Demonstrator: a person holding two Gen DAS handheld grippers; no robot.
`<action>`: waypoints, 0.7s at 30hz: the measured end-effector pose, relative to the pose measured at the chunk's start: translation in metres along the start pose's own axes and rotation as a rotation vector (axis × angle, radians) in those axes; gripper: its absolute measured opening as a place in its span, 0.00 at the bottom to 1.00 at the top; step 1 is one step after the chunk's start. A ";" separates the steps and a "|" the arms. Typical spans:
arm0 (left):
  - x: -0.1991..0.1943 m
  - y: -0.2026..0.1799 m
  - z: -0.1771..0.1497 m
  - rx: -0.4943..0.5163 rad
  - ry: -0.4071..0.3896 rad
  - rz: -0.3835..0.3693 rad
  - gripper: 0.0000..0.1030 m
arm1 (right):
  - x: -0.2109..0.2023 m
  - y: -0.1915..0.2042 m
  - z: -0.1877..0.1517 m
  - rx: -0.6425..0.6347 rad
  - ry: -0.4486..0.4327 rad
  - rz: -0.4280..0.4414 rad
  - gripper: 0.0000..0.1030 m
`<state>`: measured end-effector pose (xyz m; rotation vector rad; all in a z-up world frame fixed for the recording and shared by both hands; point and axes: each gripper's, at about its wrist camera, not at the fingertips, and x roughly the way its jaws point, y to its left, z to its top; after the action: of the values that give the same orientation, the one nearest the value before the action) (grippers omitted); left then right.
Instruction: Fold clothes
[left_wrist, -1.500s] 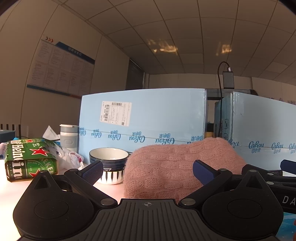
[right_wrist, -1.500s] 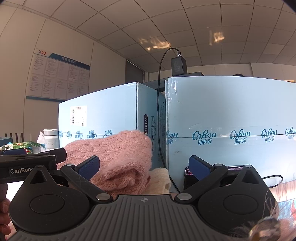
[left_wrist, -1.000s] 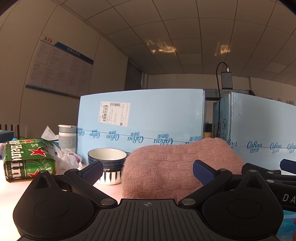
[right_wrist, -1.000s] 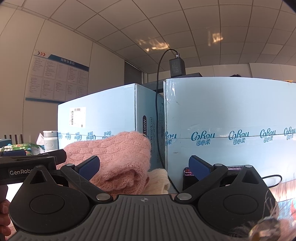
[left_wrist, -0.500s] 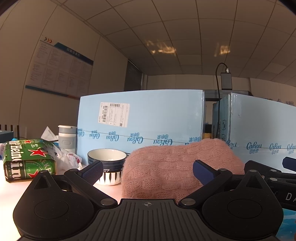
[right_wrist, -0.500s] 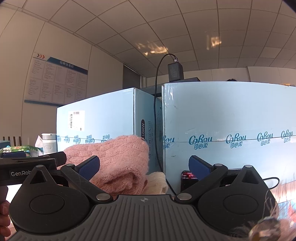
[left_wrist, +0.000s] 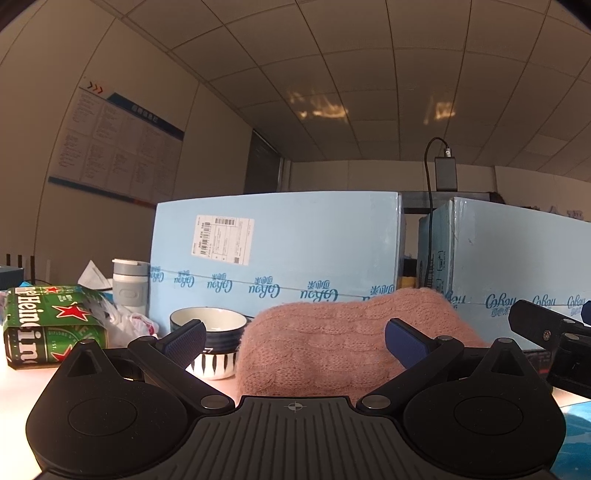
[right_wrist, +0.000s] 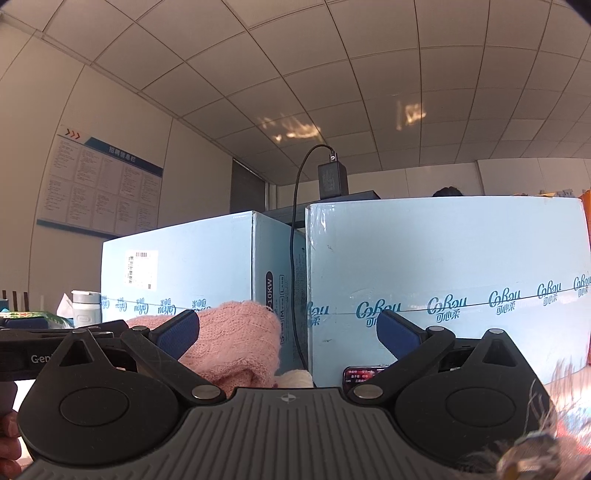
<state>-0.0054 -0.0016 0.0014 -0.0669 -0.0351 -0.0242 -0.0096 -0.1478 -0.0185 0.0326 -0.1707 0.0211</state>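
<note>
A pink cable-knit sweater (left_wrist: 325, 343) lies folded in a thick bundle on the table, straight ahead of my left gripper (left_wrist: 293, 338), which is open and empty just short of it. The sweater also shows in the right wrist view (right_wrist: 236, 339), left of centre. My right gripper (right_wrist: 288, 332) is open and empty, to the right of the bundle. A cream garment (right_wrist: 295, 377) peeks out beside the pink one. The right gripper's body (left_wrist: 554, 339) shows at the right edge of the left wrist view.
Two tall light-blue cartons (left_wrist: 280, 254) (right_wrist: 443, 273) stand close behind the sweater, with a cable and charger (right_wrist: 331, 181) between them. A striped bowl (left_wrist: 212, 341), a green Heineken box (left_wrist: 40, 325) and a white tumbler (left_wrist: 130, 282) stand at left. A phone (right_wrist: 364, 374) lies at right.
Both views have tilted up slightly, so the sweater sits lower in frame. The right gripper has drifted a little right in the left wrist view. Both jaws stay open.
</note>
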 end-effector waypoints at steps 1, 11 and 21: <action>-0.001 0.000 0.000 -0.001 -0.004 -0.003 1.00 | -0.002 -0.001 0.001 0.003 -0.008 -0.006 1.00; -0.005 0.010 0.002 -0.093 -0.033 -0.134 1.00 | -0.030 -0.017 0.025 0.082 -0.036 -0.061 1.00; -0.038 -0.006 0.007 -0.064 -0.132 -0.211 1.00 | -0.115 -0.048 0.050 0.135 -0.021 -0.122 1.00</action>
<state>-0.0437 -0.0058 0.0069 -0.1288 -0.1736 -0.2321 -0.1302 -0.1992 0.0094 0.1778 -0.1878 -0.0900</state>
